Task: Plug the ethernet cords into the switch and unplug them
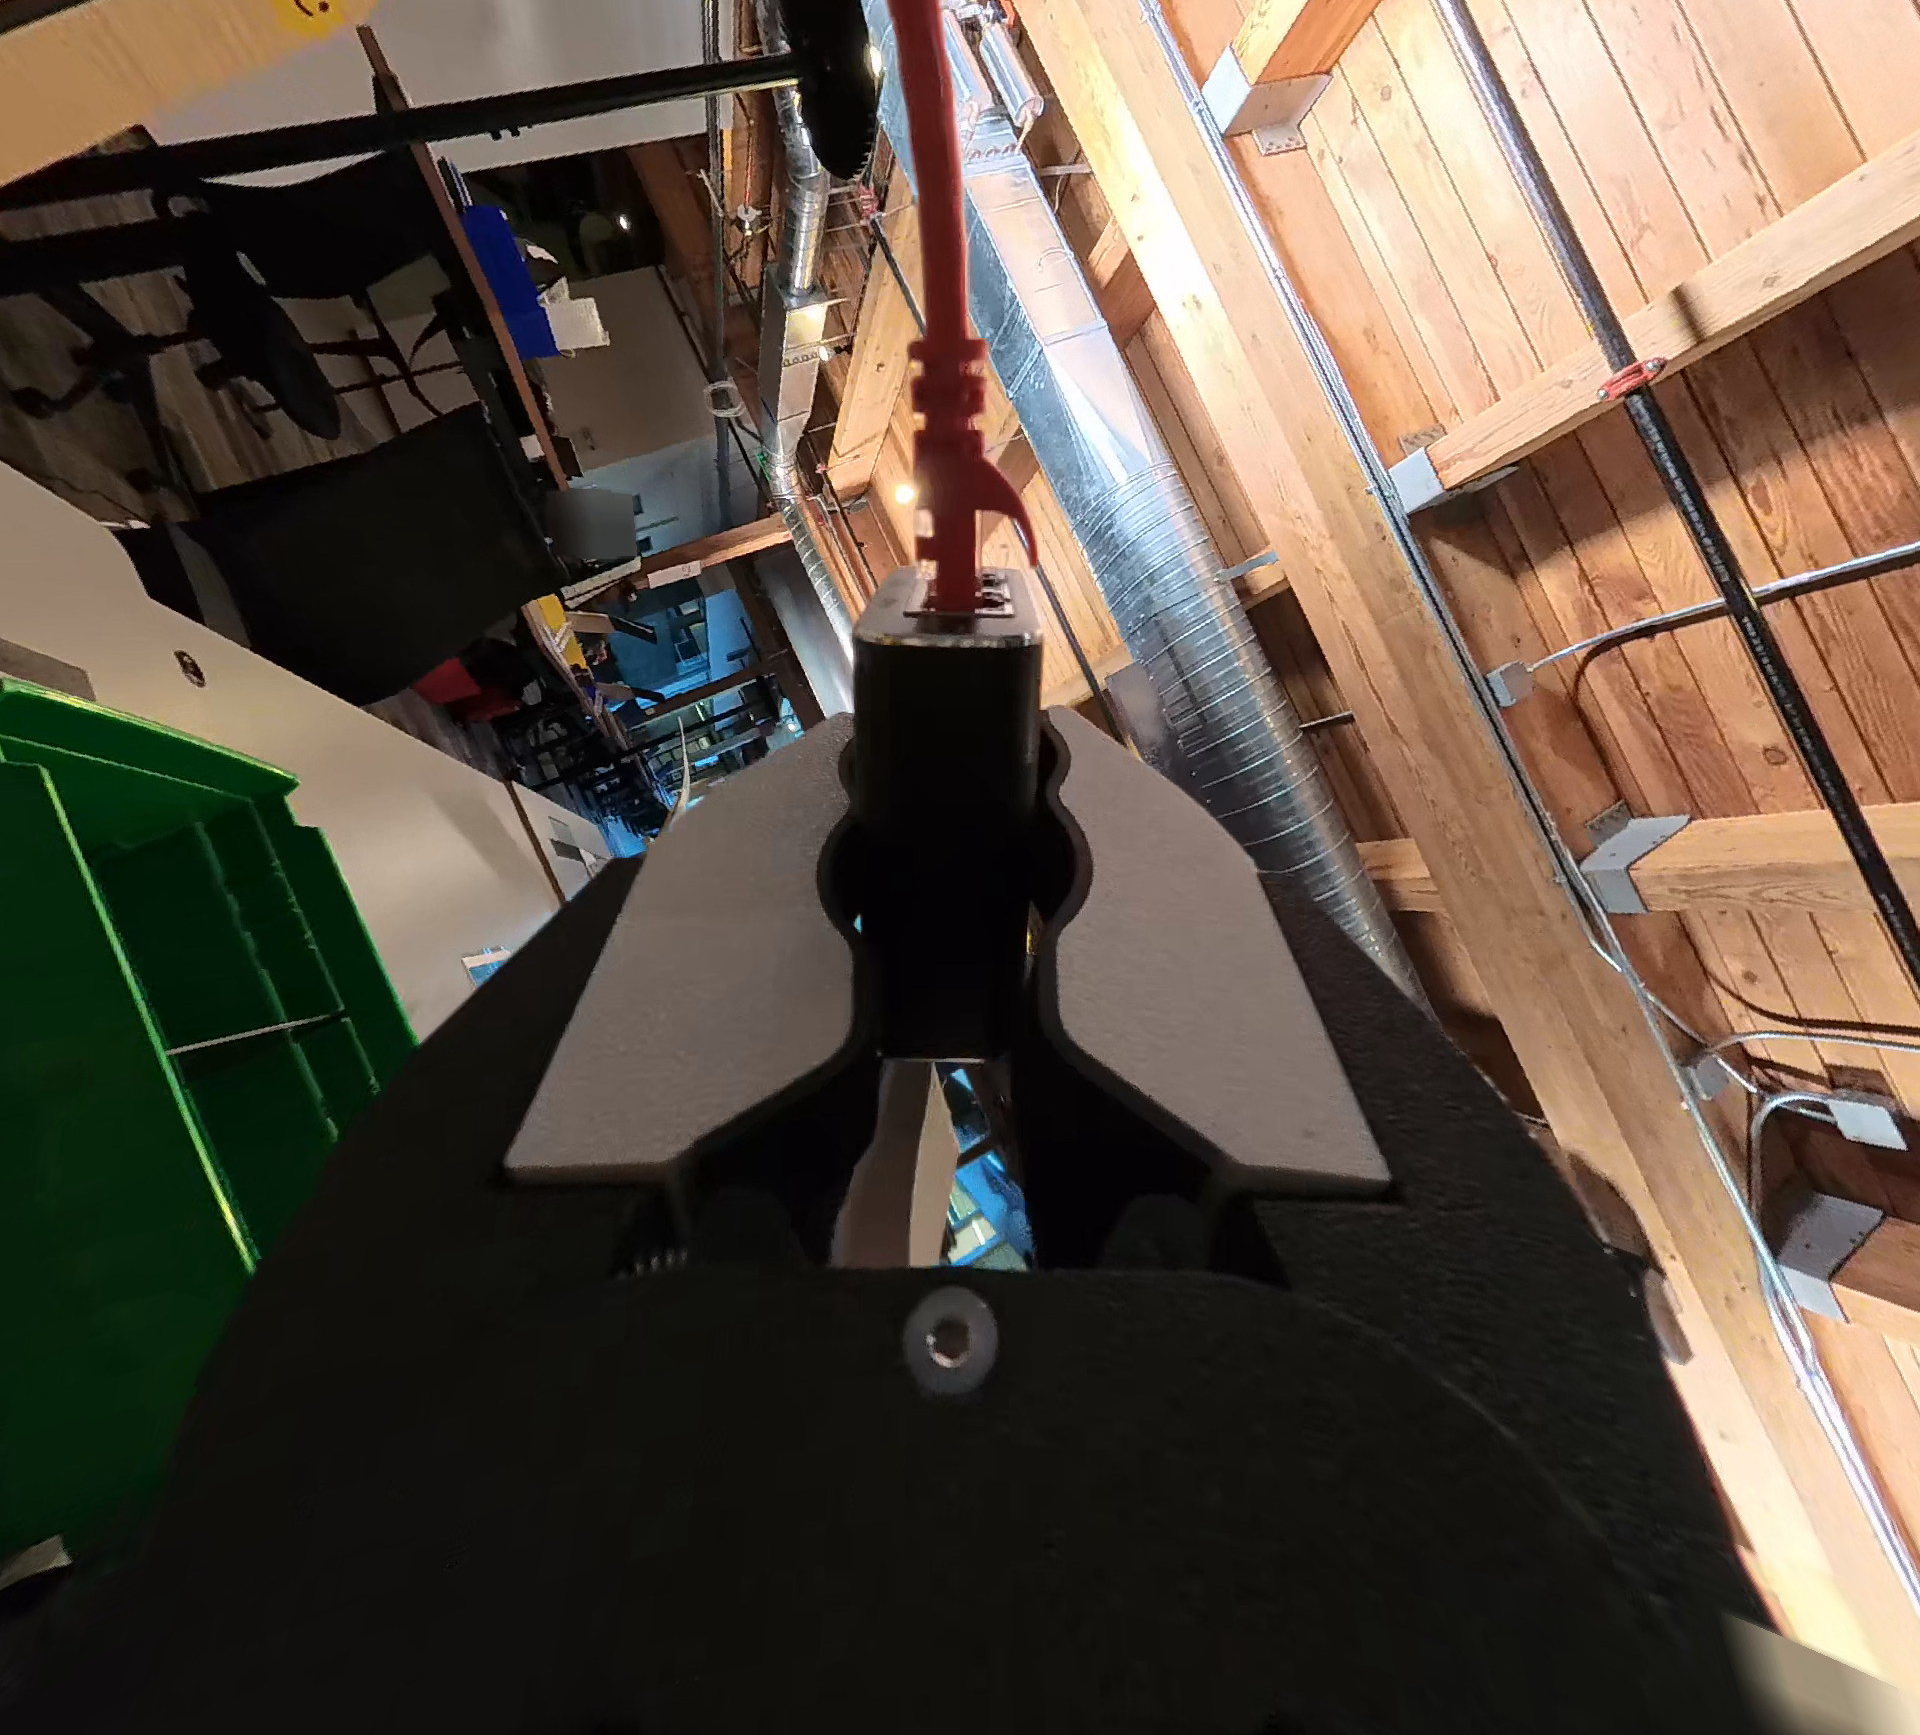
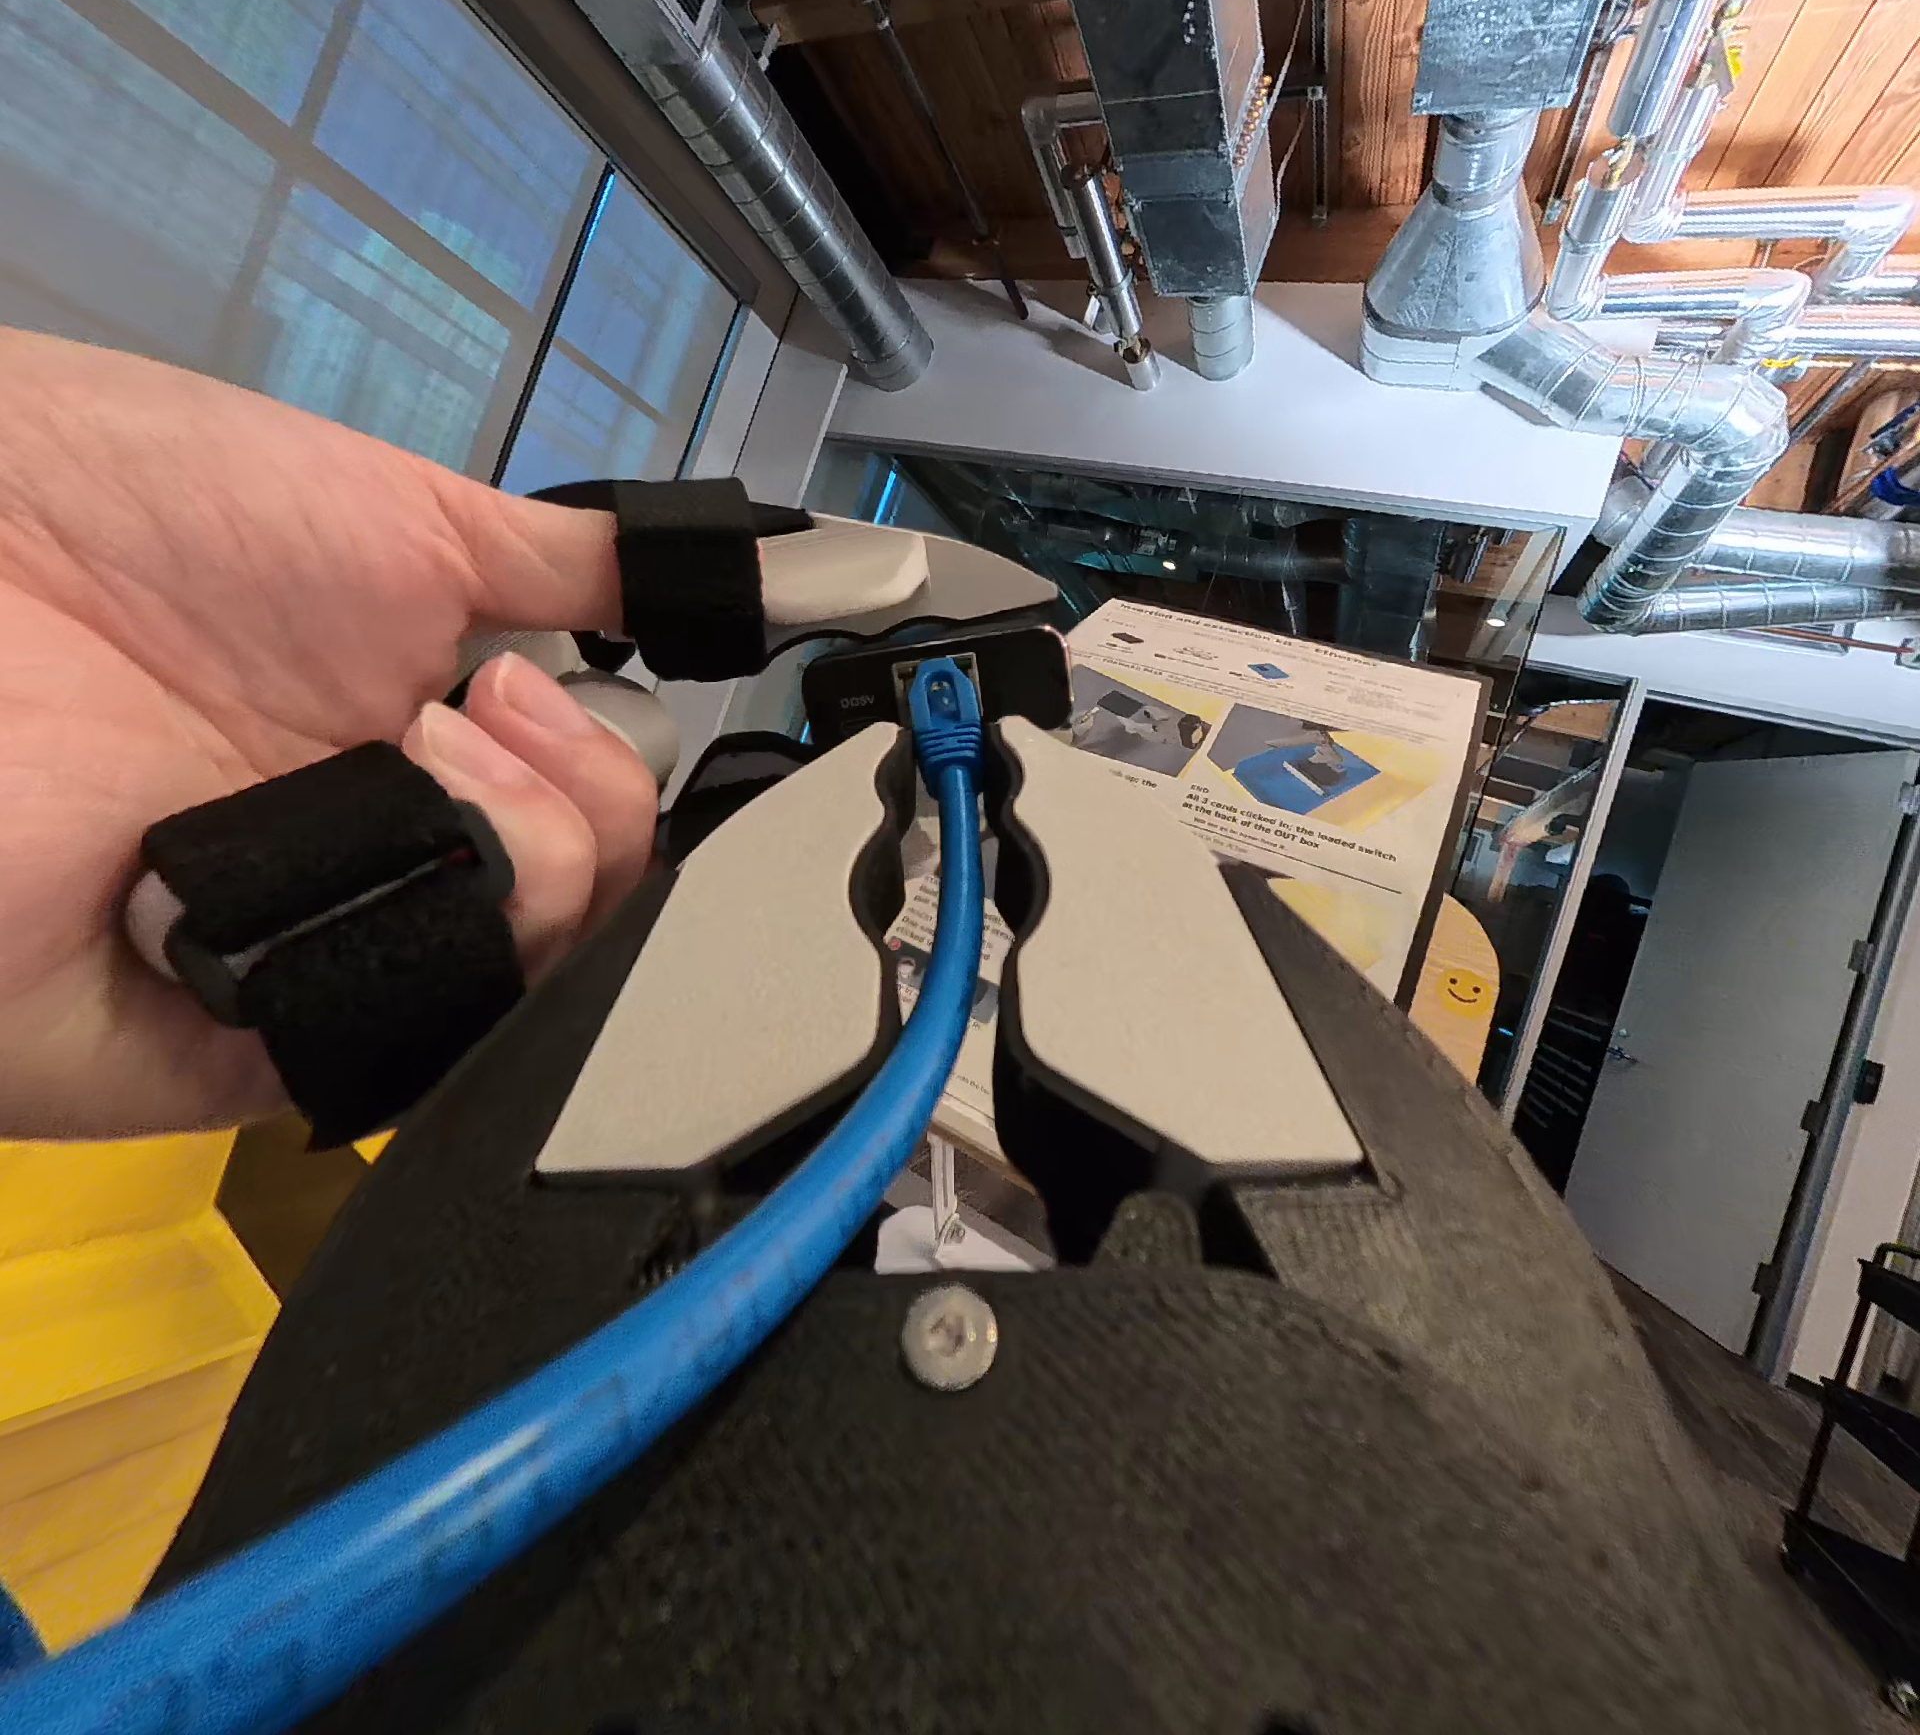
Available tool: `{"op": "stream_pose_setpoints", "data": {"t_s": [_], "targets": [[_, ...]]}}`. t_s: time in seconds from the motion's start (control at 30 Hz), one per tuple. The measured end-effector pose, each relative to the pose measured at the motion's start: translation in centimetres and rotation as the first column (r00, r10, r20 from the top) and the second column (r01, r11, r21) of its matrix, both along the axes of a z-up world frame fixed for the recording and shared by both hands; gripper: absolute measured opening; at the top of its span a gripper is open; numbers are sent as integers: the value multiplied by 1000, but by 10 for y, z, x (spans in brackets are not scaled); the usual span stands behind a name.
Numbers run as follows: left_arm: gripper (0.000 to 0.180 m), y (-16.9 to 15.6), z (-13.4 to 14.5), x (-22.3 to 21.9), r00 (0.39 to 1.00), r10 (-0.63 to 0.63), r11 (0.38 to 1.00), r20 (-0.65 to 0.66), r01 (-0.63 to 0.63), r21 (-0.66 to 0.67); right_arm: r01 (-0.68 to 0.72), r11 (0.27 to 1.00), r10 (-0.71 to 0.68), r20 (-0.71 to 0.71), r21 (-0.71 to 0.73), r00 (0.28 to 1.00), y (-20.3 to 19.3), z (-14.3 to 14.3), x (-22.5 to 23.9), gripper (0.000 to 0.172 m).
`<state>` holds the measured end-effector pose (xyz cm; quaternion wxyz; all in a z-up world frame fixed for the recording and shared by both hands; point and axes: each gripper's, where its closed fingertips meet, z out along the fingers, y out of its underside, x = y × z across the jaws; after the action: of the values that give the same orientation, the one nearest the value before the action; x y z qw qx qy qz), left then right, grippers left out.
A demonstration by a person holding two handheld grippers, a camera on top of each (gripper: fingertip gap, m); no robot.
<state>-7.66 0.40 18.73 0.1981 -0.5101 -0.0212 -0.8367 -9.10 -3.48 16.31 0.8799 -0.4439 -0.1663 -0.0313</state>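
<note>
In the left wrist view my left gripper (image 1: pixel 945 729) points up at the ceiling. It is shut on a black switch (image 1: pixel 945 802) that stands out past its fingertips. A red ethernet cord (image 1: pixel 930 231) hangs down with its plug (image 1: pixel 951 480) seated in a port on the switch's far end. In the right wrist view my right gripper (image 2: pixel 943 740) is shut on the boot of a blue ethernet cord (image 2: pixel 935 958). The blue plug (image 2: pixel 940 698) sits in a port of the switch (image 2: pixel 1029 677). A hand (image 2: pixel 260 646) and one left finger (image 2: pixel 914 579) show beside the switch.
A green bin (image 1: pixel 156 1010) is at the left. A printed instruction sheet (image 2: pixel 1299 750) stands behind the switch, and a yellow bin (image 2: pixel 104 1322) is at the lower left. A black stand with a disc (image 1: pixel 826 49), wooden beams and metal ducts are overhead. Left tips to right tips: about 5 centimetres.
</note>
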Motion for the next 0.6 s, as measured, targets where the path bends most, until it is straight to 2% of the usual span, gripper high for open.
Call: {"op": "stream_pose_setpoints", "data": {"t_s": [0.3, 0.6], "targets": [[26, -6, 0, 4, 997, 49, 993, -59, -43, 109, 43, 999, -43, -12, 26, 999, -2, 0, 3, 13], [27, -17, 4, 11, 996, 35, 981, -78, -19, 191, 46, 996, -44, -31, 76, 999, -8, 4, 8, 13]]}}
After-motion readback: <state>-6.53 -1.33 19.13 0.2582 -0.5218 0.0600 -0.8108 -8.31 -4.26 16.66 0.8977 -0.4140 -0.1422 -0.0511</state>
